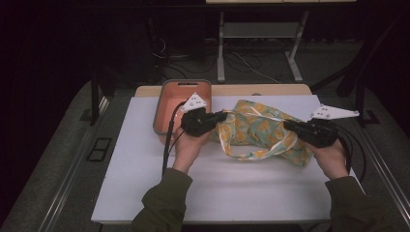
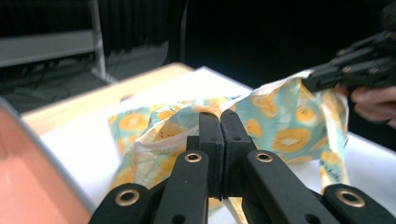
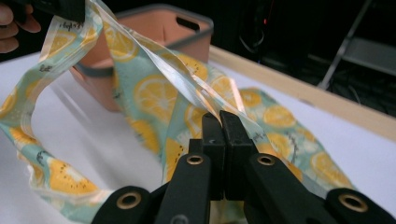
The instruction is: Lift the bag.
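A teal plastic bag printed with orange slices [image 1: 256, 128] is held up off the white table between both grippers. My left gripper [image 1: 223, 115] is shut on the bag's left rim, and the pinched fabric [image 2: 212, 108] shows just past its closed jaws. My right gripper [image 1: 286, 125] is shut on the bag's right rim [image 3: 224, 109], jaws pressed together. The bag's mouth sags open toward me, its lower rim [image 1: 251, 154] drooping to the table. In the right gripper view the bag [image 3: 154, 93] stretches away to the other gripper at the top left.
A pink bin with a grey rim [image 1: 167, 96] stands at the back left of the white table top [image 1: 217, 183], right behind my left hand; it shows too as the pink bin [image 3: 154, 23]. A wooden edge [image 1: 232, 90] runs along the far side.
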